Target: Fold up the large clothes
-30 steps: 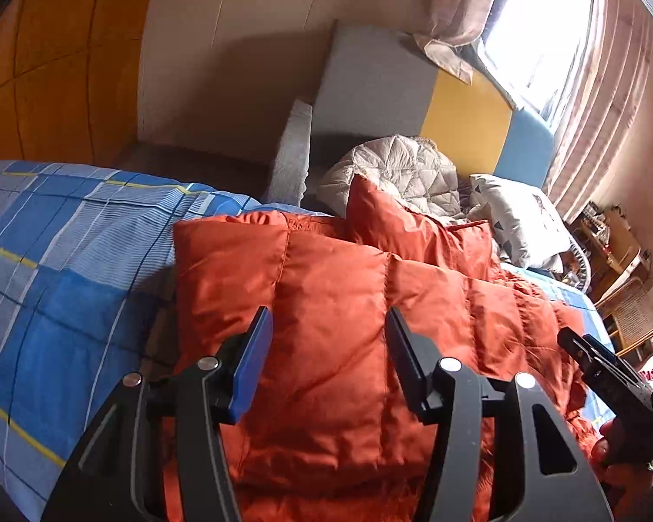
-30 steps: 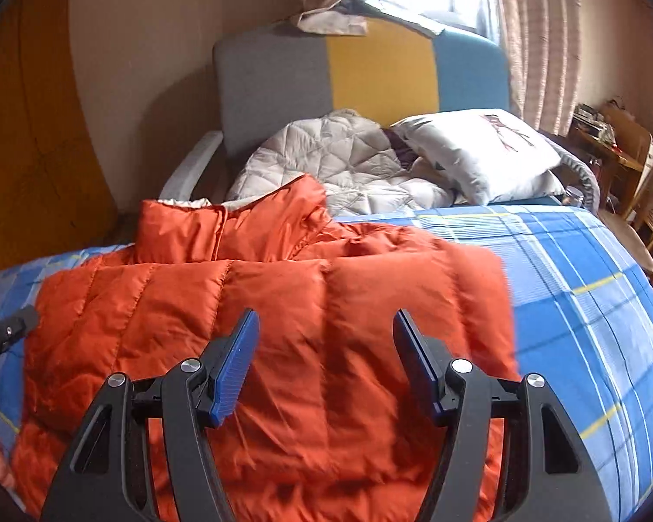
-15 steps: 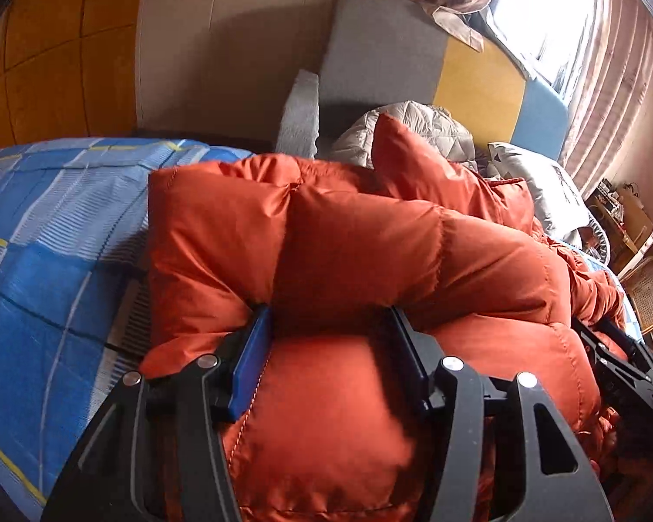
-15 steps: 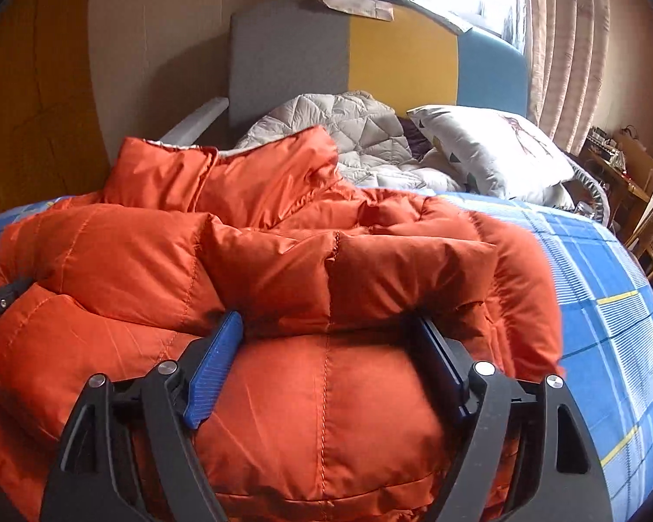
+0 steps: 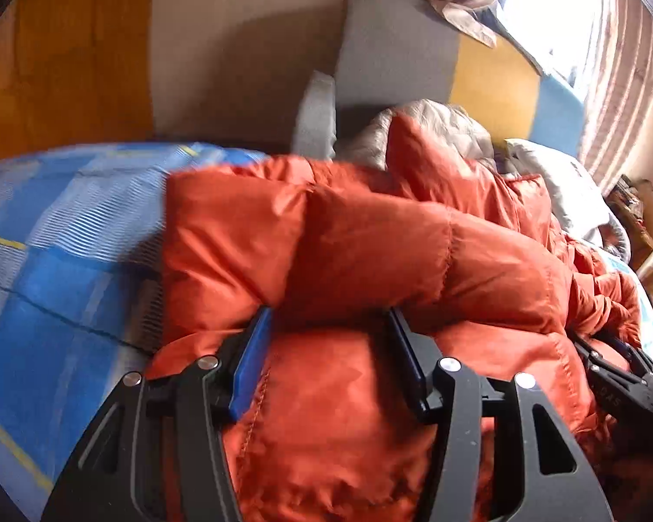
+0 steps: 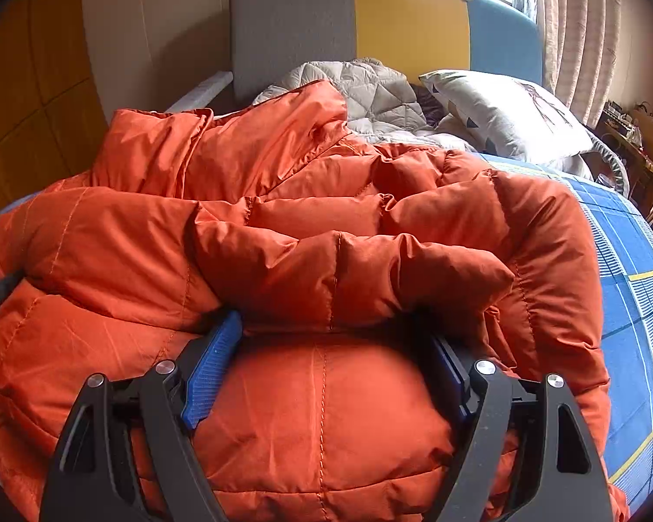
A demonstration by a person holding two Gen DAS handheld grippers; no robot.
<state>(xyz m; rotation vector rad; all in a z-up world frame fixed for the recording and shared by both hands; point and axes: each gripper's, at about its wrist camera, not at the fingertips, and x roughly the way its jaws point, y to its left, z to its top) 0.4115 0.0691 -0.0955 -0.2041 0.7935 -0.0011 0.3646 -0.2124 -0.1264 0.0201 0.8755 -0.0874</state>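
The orange puffer jacket (image 6: 326,239) lies bunched across the middle of the blue checked bed (image 6: 635,304), a fold doubled over near its foot edge. Being slick, quilted and air-filled, the fold may likely spring back or slide off once let go. The right gripper (image 6: 331,348) has its jaws spread around a fat roll of the padding; the left gripper (image 5: 326,339), its jaws opening, straddles another roll.
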